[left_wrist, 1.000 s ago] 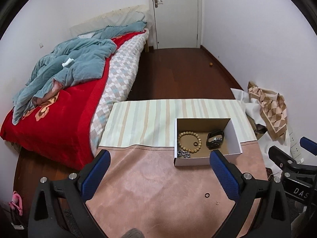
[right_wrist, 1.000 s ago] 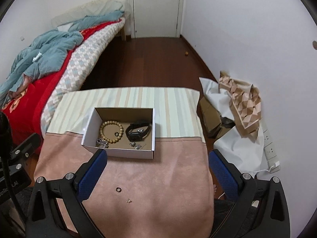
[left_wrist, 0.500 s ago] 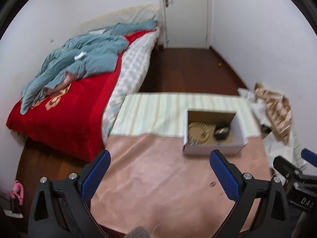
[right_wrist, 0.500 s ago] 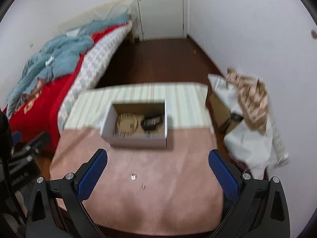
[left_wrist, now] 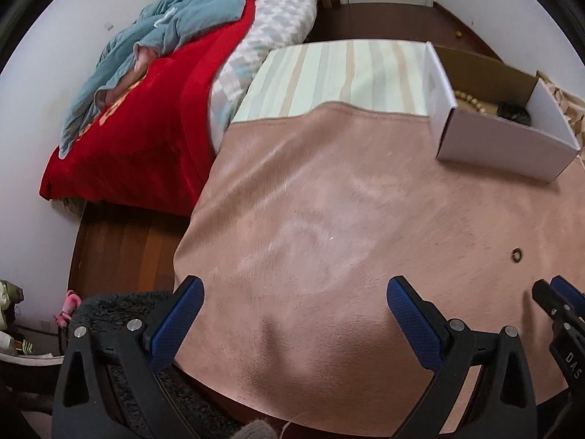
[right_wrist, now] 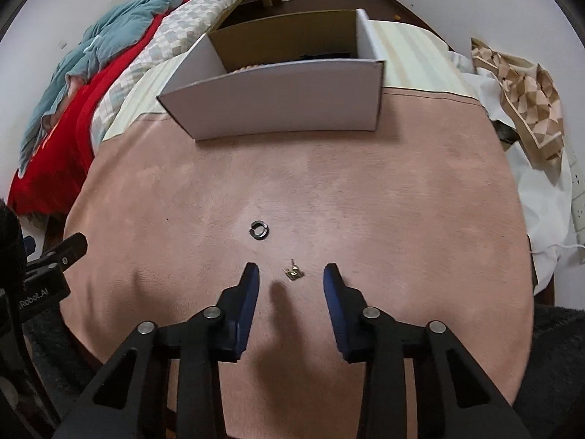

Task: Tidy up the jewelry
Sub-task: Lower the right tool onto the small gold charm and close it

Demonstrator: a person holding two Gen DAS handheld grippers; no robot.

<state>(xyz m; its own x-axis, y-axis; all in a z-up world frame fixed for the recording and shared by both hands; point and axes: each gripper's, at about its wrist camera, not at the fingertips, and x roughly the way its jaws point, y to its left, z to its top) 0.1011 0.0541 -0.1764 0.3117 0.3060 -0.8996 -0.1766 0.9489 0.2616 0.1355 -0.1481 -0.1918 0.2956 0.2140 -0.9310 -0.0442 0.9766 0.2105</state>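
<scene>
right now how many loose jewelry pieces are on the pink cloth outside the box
2. A dark open ring lies mid-cloth before the white box; a tiny gold piece lies between the right claw tips. More sit hidden inside the box.

Rumpled teal blanket [left_wrist: 190, 18] on red bedspread [left_wrist: 146, 117]; patterned cloth [right_wrist: 526, 98] against wall.

Table [right_wrist: 365, 190]: beside the bed [left_wrist: 139, 117], which lies to its left.
Box [right_wrist: 278, 102]: on the table's far part, straddling the edge between the 2 cloths.
Beads [left_wrist: 471, 100]: inside the box, left of a watch [left_wrist: 513, 111].
Ring [right_wrist: 259, 229]: on the table, before the box.
Earring [right_wrist: 293, 273]: just behind-right of the ring from the box, between the right gripper [right_wrist: 291, 285] fingers.
Left gripper [left_wrist: 294, 305]: over the table's near-left part, ring to its right.
</scene>
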